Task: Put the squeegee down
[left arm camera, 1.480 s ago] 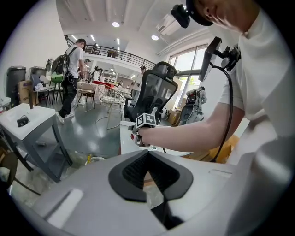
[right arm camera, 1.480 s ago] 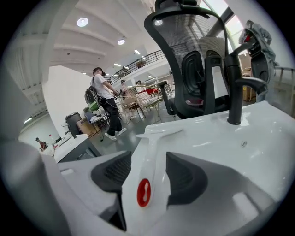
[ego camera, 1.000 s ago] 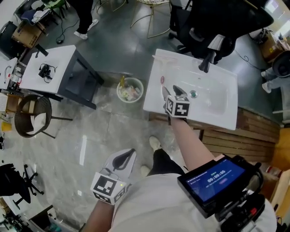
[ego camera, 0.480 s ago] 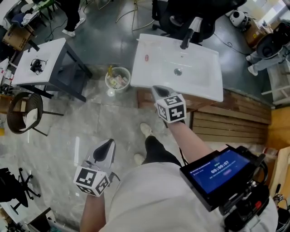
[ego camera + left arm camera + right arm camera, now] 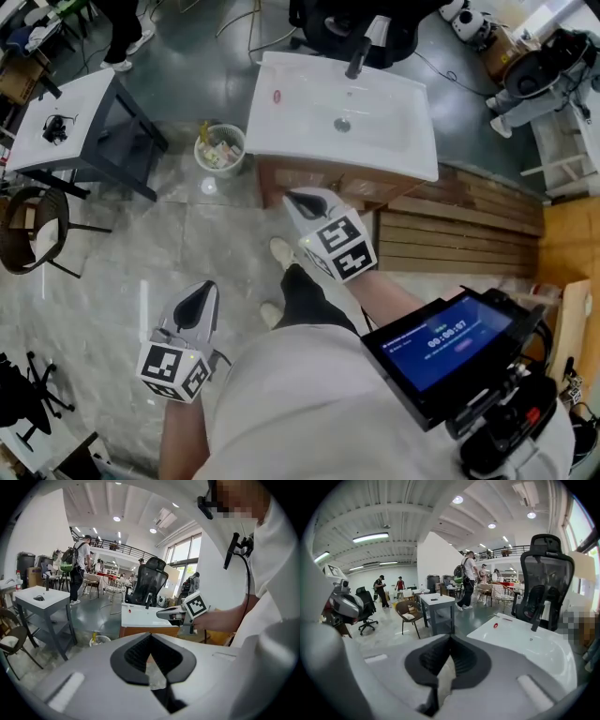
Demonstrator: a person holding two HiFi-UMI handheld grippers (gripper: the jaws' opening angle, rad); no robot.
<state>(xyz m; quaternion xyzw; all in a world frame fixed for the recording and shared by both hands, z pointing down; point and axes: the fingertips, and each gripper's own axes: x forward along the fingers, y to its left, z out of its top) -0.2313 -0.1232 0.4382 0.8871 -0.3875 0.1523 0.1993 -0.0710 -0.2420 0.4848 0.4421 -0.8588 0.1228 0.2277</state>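
Observation:
The squeegee (image 5: 275, 87), pale with a red spot on its handle, lies flat on the left part of the white sink (image 5: 394, 141); the right gripper view shows the squeegee (image 5: 498, 623) there too. My right gripper (image 5: 300, 201) hangs in front of the sink's wooden base, clear of the basin, shut with nothing between its pads. My left gripper (image 5: 200, 302) is low at the left over the floor, beside my leg, its jaws together and empty. The left gripper view shows the right gripper (image 5: 163, 614) ahead of the sink.
A black faucet (image 5: 356, 56) and an office chair (image 5: 342, 19) stand behind the sink. A waste basket (image 5: 217, 147) sits left of it, then a white table (image 5: 66, 117) and a brown chair (image 5: 28, 230). A wooden platform (image 5: 469, 239) lies at the right.
My right gripper, open over the sink a second ago, has shut and drawn back from the basin toward my body. The left gripper has slid left and lower in the head view.

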